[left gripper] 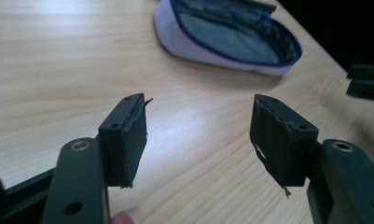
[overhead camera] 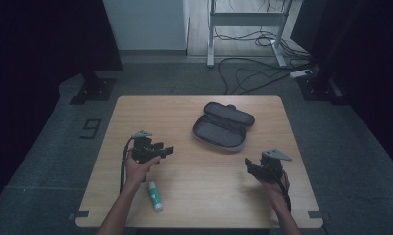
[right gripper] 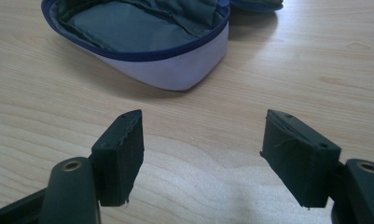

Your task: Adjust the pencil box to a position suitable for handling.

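Note:
An open zip case [overhead camera: 222, 126], pale outside with a grey lining and blue zip edge, lies flat at the middle of the wooden table [overhead camera: 194, 196]. A white and green glue stick [overhead camera: 155, 195] lies near the front edge, beside the person's left forearm. My left gripper [overhead camera: 165, 151] is held left of the case, open, nothing between its jaws; the case [left gripper: 231, 35] lies ahead of it. My right gripper [overhead camera: 249, 165] hovers in front of and to the right of the case, open and empty, with the case [right gripper: 142, 42] just beyond its jaws.
Bare wood surrounds the case on every side. Past the table's far edge, on the grey floor, stand a white desk frame [overhead camera: 245, 22] and loose cables [overhead camera: 255, 73]. Dark curtains hang at both sides. The right gripper's jaw [left gripper: 366, 84] shows at the left gripper view's right edge.

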`<action>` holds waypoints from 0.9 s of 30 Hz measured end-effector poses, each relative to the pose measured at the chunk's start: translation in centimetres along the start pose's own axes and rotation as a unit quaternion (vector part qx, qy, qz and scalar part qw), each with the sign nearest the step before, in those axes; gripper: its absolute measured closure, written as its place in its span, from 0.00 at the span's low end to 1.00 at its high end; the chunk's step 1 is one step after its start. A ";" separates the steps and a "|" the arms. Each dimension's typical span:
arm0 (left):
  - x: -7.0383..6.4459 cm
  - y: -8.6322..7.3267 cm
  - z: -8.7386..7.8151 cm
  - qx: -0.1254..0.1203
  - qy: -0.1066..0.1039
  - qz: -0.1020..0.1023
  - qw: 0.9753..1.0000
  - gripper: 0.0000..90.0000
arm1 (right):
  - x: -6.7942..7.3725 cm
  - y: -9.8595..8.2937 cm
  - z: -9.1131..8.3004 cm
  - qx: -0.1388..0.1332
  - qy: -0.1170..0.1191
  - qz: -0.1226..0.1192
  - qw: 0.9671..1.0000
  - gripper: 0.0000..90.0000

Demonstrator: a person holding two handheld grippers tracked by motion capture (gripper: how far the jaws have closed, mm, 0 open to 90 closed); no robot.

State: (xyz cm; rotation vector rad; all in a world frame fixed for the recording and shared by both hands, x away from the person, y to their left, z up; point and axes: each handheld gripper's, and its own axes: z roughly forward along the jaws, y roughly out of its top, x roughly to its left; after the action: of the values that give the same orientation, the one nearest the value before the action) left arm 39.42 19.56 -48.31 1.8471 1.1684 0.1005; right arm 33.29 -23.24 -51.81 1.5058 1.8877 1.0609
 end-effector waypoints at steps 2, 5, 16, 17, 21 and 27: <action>-0.2 0.4 0.2 0.002 0.004 0.006 1.000 0.41 | 0.1 0.2 0.1 -0.001 0.002 0.000 1.000 0.32; -0.8 1.1 0.4 0.000 0.003 0.011 1.000 0.41 | 0.3 0.4 0.2 -0.002 0.004 -0.001 1.000 0.32; -1.6 2.6 2.0 0.011 0.008 0.015 1.000 0.42 | 0.9 1.1 0.6 -0.002 0.011 -0.003 1.000 0.33; -1.6 2.7 2.2 0.013 0.008 0.014 1.000 0.42 | 0.9 1.1 0.6 -0.002 0.012 -0.003 1.000 0.33; -1.6 2.9 2.7 0.011 0.007 0.008 1.000 0.43 | 1.0 1.4 0.9 -0.003 0.013 -0.003 1.000 0.33; -1.2 3.3 3.6 0.014 0.009 -0.005 1.000 0.43 | 1.1 1.8 1.2 0.000 0.013 -0.004 1.000 0.34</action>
State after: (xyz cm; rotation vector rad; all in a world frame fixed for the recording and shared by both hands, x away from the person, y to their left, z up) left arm 42.72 15.88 -47.54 1.8675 1.1960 0.0954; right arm 34.95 -21.75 -50.98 1.4901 1.9090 1.0834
